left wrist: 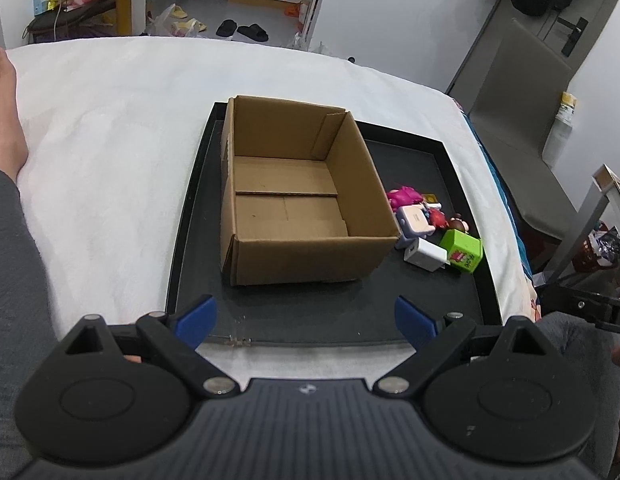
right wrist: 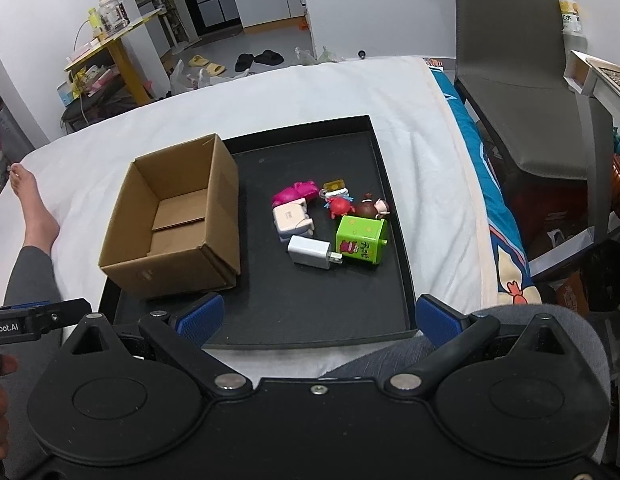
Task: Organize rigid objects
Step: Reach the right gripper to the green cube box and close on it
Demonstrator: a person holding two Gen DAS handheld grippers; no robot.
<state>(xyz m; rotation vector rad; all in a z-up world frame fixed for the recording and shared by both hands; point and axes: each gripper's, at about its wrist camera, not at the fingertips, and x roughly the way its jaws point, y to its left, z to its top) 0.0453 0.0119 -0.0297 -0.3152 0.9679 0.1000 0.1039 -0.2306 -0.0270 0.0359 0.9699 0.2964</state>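
My left tongs (left wrist: 306, 322) wide, empty. My right tongs (right wrist: 320, 320) wide, empty. Cardboard box (right wrist: 178, 220) empty on black tray (right wrist: 394, 216). White charger (right wrist: 310, 252) at 12 o'clock: small, hard, light, I think; grab flat sides.

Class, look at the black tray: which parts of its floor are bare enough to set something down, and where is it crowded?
Bare: the near strip of the black tray between the cardboard box and the front rim, and the far corner behind the toys. The box floor is also bare. Crowded: the cluster by the right rim, where the white charger, green cube and small figures sit packed together.
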